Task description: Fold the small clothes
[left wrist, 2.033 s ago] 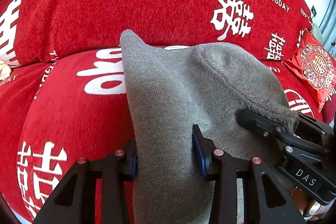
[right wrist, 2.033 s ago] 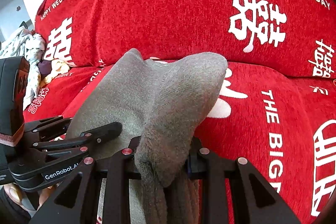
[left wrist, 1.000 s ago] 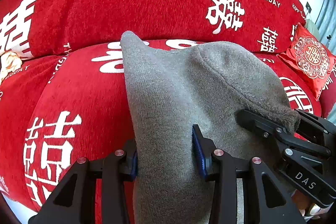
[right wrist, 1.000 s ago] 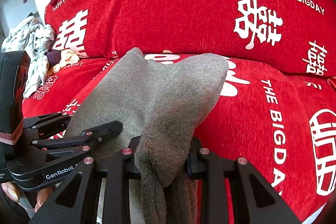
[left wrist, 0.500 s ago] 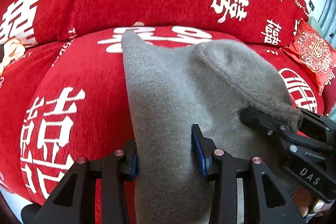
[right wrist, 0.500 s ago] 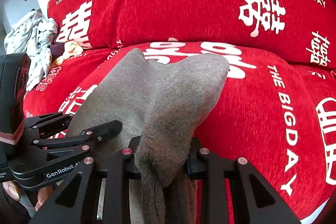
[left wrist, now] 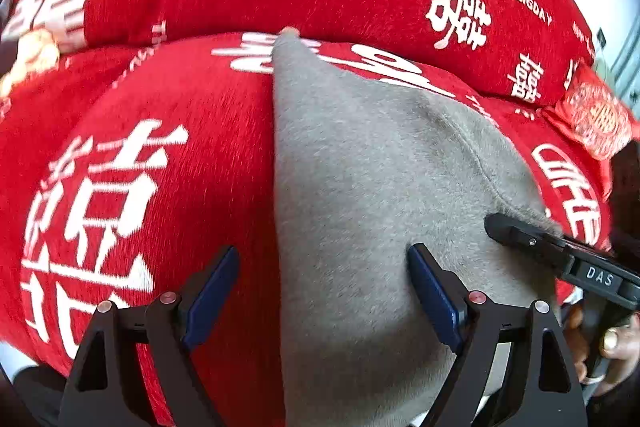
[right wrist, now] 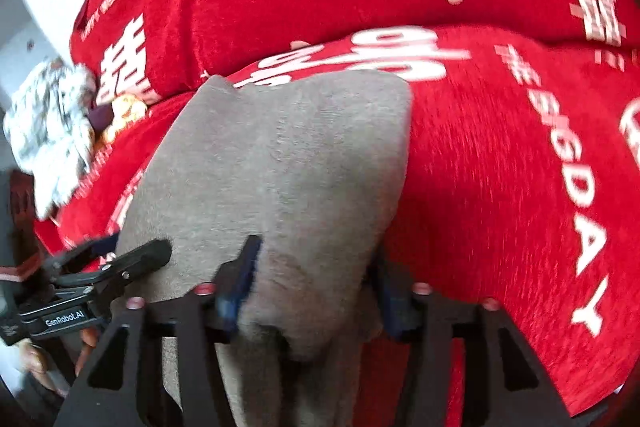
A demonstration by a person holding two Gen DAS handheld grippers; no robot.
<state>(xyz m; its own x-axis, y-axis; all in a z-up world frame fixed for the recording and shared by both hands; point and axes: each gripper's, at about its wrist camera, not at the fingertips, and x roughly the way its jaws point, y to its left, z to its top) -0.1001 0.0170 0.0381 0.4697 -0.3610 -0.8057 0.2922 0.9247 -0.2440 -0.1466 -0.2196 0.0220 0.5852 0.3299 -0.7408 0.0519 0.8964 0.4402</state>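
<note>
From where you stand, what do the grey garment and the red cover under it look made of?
Grey garment: soft knit, probably fleecy cotton or wool blend; matte, fuzzy nap and a stitched seam show. Red cover: plush, chenille-like fabric; fine ribbed pile with a slight sheen, white lettering woven or printed in.

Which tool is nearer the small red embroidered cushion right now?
Right. The cushion lies beyond the right tool, at the grey garment's cushion-side edge; the left tool straddles its far edge.
</note>
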